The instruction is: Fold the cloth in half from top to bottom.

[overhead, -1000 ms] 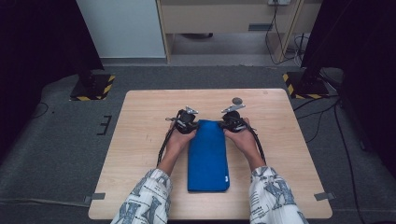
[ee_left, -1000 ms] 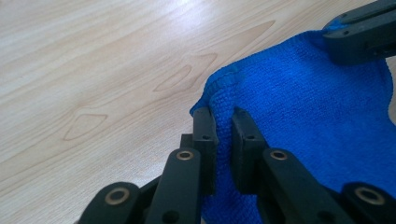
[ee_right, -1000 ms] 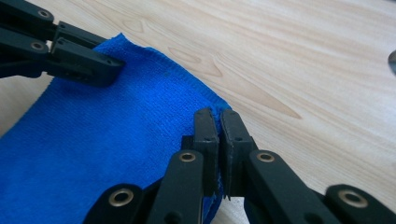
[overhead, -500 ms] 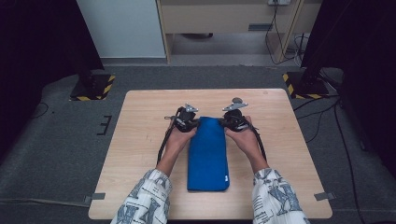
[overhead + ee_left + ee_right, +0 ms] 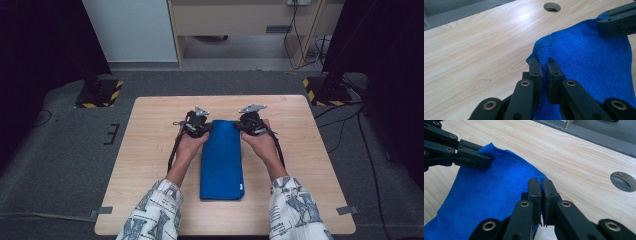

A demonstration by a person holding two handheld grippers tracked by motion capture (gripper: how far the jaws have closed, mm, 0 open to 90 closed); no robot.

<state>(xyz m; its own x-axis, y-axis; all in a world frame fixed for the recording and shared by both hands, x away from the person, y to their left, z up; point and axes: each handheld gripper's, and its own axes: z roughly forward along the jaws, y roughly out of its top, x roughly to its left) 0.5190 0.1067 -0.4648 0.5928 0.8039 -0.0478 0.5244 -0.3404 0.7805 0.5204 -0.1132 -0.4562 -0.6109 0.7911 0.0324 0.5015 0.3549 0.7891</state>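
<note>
A blue towel point(image 5: 221, 160), folded into a long strip, lies down the middle of the wooden table point(image 5: 150, 150). Its far end is raised a little off the wood. My left gripper point(image 5: 202, 129) is shut on the far left corner, and the left gripper view has blue cloth point(image 5: 586, 57) pinched between the jaws of that gripper point(image 5: 543, 62). My right gripper point(image 5: 241, 126) is shut on the far right corner. The right gripper view has the hem of the towel point(image 5: 486, 192) caught between the tips of that gripper point(image 5: 539, 181), with the left gripper point(image 5: 474, 157) across from it.
A round cable hole point(image 5: 624, 181) sits in the table beyond the right gripper. Bare wood lies on both sides of the towel. On the floor behind the table stand two black posts with yellow-black bases point(image 5: 97, 95) point(image 5: 325, 92) and a cabinet.
Both grippers have risen slightly, taking the towel's far corners up with them. The rest of the towel stays flat on the table.
</note>
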